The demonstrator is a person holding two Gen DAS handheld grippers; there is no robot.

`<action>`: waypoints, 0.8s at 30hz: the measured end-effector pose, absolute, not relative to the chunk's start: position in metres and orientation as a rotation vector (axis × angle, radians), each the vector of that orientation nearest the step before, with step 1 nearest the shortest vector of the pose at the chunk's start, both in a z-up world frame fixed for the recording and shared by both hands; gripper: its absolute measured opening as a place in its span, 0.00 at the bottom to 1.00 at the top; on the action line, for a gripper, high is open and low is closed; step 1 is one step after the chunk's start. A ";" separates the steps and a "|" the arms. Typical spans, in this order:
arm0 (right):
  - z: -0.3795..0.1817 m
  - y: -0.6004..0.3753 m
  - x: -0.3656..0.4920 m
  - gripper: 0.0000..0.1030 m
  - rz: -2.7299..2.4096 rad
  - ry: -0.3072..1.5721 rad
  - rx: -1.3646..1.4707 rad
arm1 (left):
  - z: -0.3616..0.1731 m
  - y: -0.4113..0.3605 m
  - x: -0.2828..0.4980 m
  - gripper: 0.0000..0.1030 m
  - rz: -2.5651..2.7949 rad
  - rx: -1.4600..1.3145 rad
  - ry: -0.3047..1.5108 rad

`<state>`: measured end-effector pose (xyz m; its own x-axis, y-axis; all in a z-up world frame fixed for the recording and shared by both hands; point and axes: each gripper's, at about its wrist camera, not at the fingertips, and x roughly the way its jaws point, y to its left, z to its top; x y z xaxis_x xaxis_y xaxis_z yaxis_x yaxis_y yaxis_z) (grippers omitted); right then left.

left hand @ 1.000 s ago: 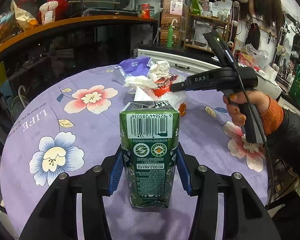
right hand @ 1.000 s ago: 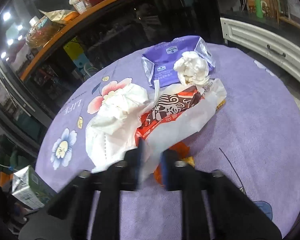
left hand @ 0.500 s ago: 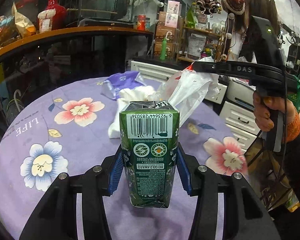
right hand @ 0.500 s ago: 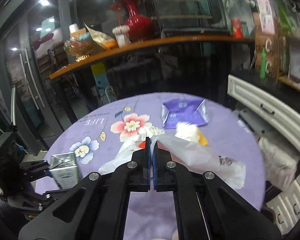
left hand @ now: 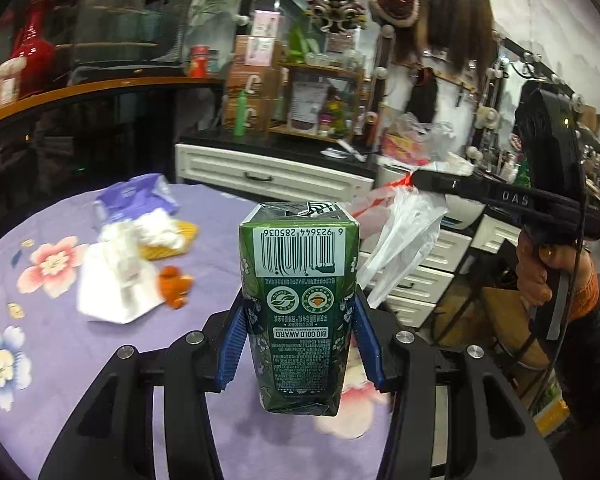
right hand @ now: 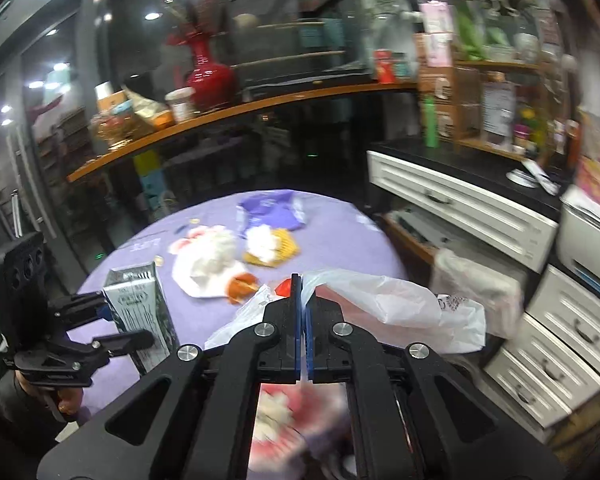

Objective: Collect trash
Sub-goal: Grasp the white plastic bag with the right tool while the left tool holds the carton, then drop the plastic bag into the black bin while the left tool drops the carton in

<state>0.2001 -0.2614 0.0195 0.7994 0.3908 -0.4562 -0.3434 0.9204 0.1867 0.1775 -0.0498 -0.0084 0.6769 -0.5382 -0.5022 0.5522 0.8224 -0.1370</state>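
My left gripper (left hand: 299, 344) is shut on a green drink carton (left hand: 299, 304) and holds it upright above the purple floral tablecloth (left hand: 60, 352). The carton (right hand: 138, 312) and the left gripper (right hand: 104, 320) also show in the right wrist view. My right gripper (right hand: 302, 296) is shut on a white plastic bag (right hand: 384, 304) and holds it in the air past the table's right edge; the bag (left hand: 400, 240) hangs from the right gripper (left hand: 416, 178) in the left wrist view. White tissues (left hand: 116, 272), orange peel (left hand: 174, 284) and a yellow wrapper (left hand: 168, 244) lie on the table.
A purple tissue pack (left hand: 136, 200) lies at the far side of the table. White drawer units (right hand: 480, 208) stand to the right of the table. A dark counter with an orange edge (right hand: 228, 112) carries a red vase (right hand: 206, 72) behind the table.
My right gripper closed on the white bag, lifted it off the table and carried it to the right. The tissues and peel under it are now uncovered. The left gripper still holds the carton.
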 end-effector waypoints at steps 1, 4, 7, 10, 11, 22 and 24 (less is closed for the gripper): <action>0.016 -0.272 0.196 0.02 0.379 0.517 0.103 | -0.009 -0.060 0.177 0.47 -0.628 0.029 0.554; -0.002 -0.302 0.186 0.02 0.319 0.553 0.121 | -0.011 -0.090 0.176 0.47 -0.660 0.037 0.551; -0.022 -0.321 0.184 0.02 0.280 0.598 0.146 | -0.016 -0.118 0.177 0.47 -0.699 0.031 0.565; -0.047 -0.337 0.185 0.02 0.264 0.647 0.177 | -0.021 -0.140 0.179 0.47 -0.720 0.041 0.586; -0.057 -0.342 0.186 0.02 0.256 0.664 0.190 | -0.023 -0.146 0.180 0.47 -0.727 0.043 0.591; -0.193 -0.357 0.206 0.33 0.238 0.942 0.369 | -0.054 -0.192 0.184 0.47 -0.754 0.056 0.686; -0.209 -0.363 0.201 0.50 0.204 0.949 0.423 | -0.060 -0.199 0.183 0.47 -0.759 0.058 0.703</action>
<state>0.2009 -0.3627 -0.2092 0.5710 0.3507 -0.7423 0.0145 0.8998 0.4362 0.1834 -0.1988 -0.0600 0.5113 -0.6116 -0.6038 0.6485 0.7356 -0.1959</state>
